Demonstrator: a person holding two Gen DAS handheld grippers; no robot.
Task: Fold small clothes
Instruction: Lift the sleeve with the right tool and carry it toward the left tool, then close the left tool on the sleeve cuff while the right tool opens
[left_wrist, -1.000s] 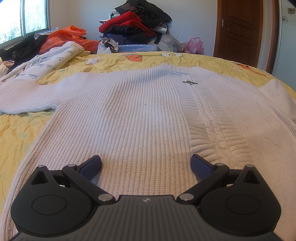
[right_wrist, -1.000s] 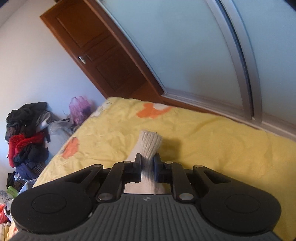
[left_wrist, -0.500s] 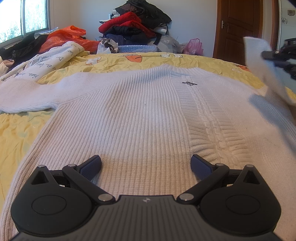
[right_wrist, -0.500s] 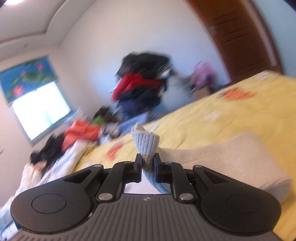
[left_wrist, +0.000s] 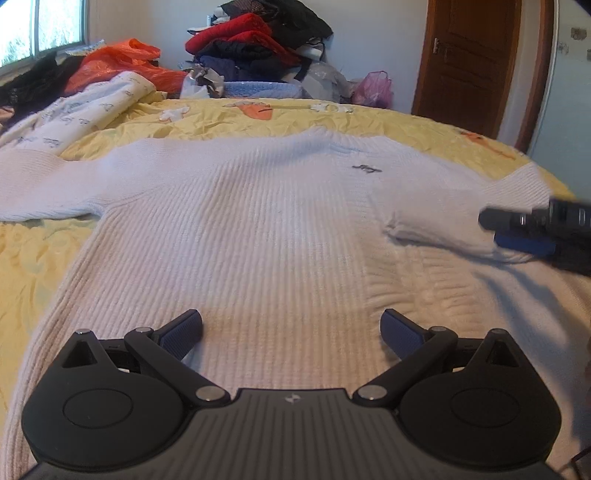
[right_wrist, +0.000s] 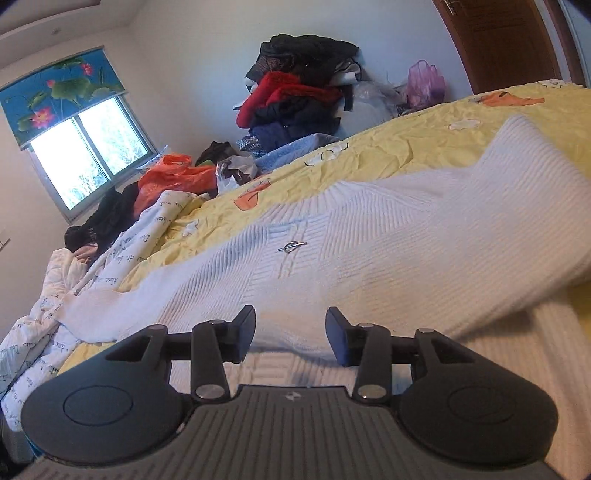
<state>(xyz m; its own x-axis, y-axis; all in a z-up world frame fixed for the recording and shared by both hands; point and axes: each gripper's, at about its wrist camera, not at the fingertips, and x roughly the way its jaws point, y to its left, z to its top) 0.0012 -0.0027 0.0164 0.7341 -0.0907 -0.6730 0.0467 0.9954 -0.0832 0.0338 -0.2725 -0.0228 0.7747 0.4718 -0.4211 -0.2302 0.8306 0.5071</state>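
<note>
A white knitted sweater (left_wrist: 258, 229) lies flat on the yellow bedsheet (left_wrist: 29, 258), its left sleeve stretched out to the left. Its right sleeve (left_wrist: 443, 225) is folded over onto the chest; in the right wrist view the sleeve (right_wrist: 461, 236) lies across the body. My left gripper (left_wrist: 291, 328) is open and empty, low over the sweater's hem. My right gripper (right_wrist: 290, 332) is open, its fingers on either side of the sleeve's cuff end; from the left wrist view it (left_wrist: 524, 229) shows blurred at the right edge.
A pile of dark and red clothes (left_wrist: 258, 40) stands behind the bed. An orange bag (left_wrist: 122, 62) and a printed white quilt (left_wrist: 74, 110) lie at the far left. A wooden door (left_wrist: 469, 55) is at the far right, a window (right_wrist: 88, 155) on the left.
My right gripper carried the right sleeve over onto the sweater's chest, lowered it and opened, letting the cuff go. My left gripper has stayed still and open.
</note>
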